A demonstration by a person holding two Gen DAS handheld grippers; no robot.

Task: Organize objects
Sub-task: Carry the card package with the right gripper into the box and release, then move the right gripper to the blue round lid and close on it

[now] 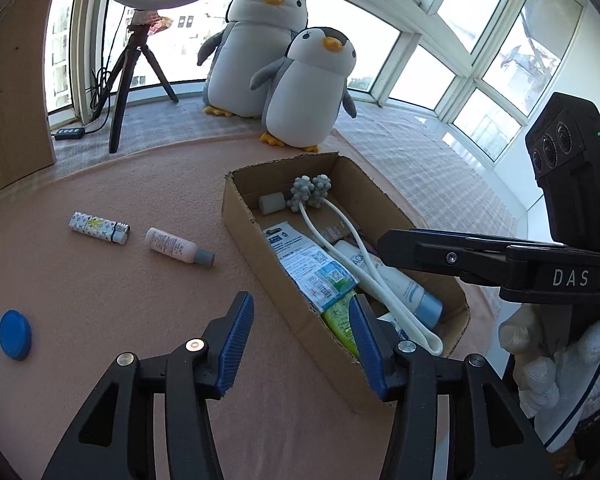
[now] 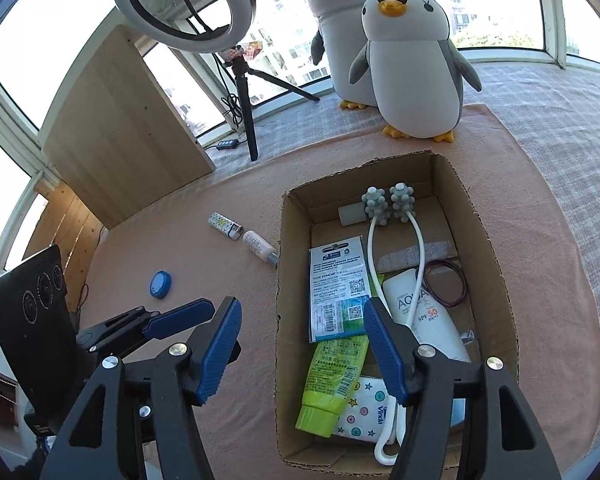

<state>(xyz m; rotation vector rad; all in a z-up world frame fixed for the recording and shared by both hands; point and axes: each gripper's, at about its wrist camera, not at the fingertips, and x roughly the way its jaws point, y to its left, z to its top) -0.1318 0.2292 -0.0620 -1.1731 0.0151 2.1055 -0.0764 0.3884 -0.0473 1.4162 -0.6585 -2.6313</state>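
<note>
The cardboard box (image 2: 496, 280) lies open on the pink mat (image 1: 120, 320), its long axis running from the grippers toward the two plush penguins (image 2: 414, 64) standing just beyond its far end. The right gripper (image 2: 300, 344) hovers over the box's near left wall, jaws spread wide and holding nothing; the left gripper (image 1: 302, 340) sits over the mat at the box's near left corner, jaws likewise wide apart and empty, with a white-gloved hand (image 1: 548, 364) gripping the other tool's handle to the box's right.

Inside the box, a white looped massager (image 2: 396, 240) stretches nearly the whole length, its two grey knobbed heads at the far end, its loop at the near end. A white sunscreen tube (image 2: 428, 320) lies along the box's right half, partly under the massager. Left of it lies a blue-and-white packet (image 2: 336, 280), lengthwise, overlapping a green tube (image 2: 332, 384) whose cap points to the near wall. A tissue pack (image 2: 364, 412) lies beside the green tube.

Outside, left of the box on the mat: a small pink bottle (image 1: 176, 247), grey cap pointing toward the box, closest to its left wall; a patterned lighter (image 1: 99, 227) farther left, roughly in line with the bottle; a blue round lid (image 1: 15, 335) well apart, farthest from the box.
</note>
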